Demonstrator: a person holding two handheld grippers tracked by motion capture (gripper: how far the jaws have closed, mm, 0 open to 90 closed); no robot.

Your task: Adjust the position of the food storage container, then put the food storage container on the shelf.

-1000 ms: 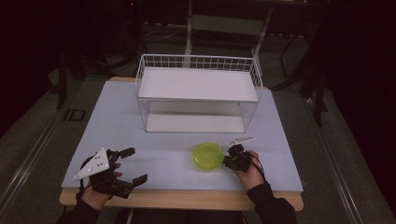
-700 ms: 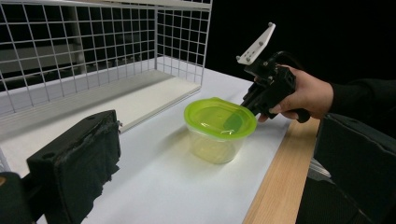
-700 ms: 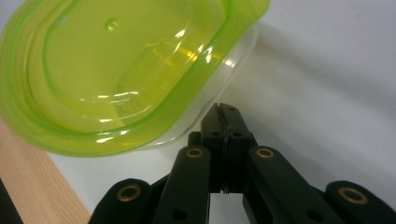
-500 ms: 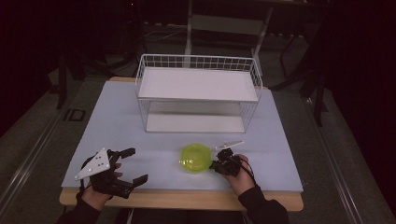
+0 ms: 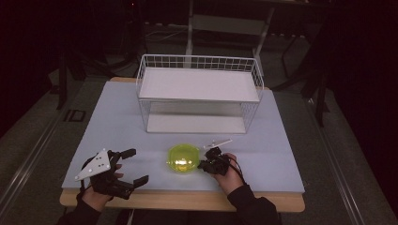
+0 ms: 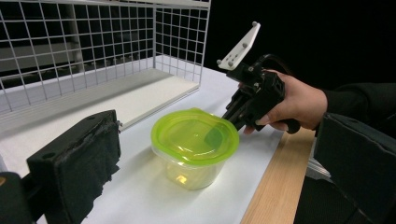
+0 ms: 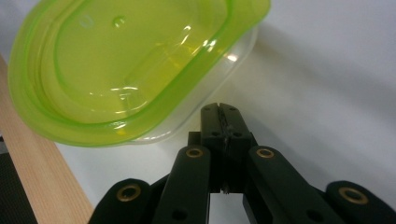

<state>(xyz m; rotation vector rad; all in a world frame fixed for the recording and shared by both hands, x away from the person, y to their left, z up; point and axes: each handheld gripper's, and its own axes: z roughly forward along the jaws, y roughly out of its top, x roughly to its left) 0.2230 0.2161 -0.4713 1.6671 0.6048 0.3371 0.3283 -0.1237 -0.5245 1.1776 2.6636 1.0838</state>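
Observation:
A clear tub with a lime-green lid (image 5: 182, 158) stands on the white table near its front edge, right of centre. My right gripper (image 5: 202, 165) is shut, and its tips press against the tub's right side just under the lid's rim. The right gripper view shows the joined tips (image 7: 219, 111) beneath the overhanging lid (image 7: 130, 70), with nothing between the jaws. My left gripper (image 5: 137, 166) rests at the front left, open and empty. Past its wide-apart pads (image 6: 79, 158) I see the tub (image 6: 194, 135) and the other gripper (image 6: 229, 117).
A white wire shelf rack (image 5: 199, 93) with two white boards stands at the middle back of the table (image 5: 281, 154). The table's wooden front edge (image 5: 187, 199) runs close behind both hands. Dark floor and chair legs surround the table.
The tub has slid left along the front of the table, with the shut right gripper following against its side. The left gripper has stayed in place.

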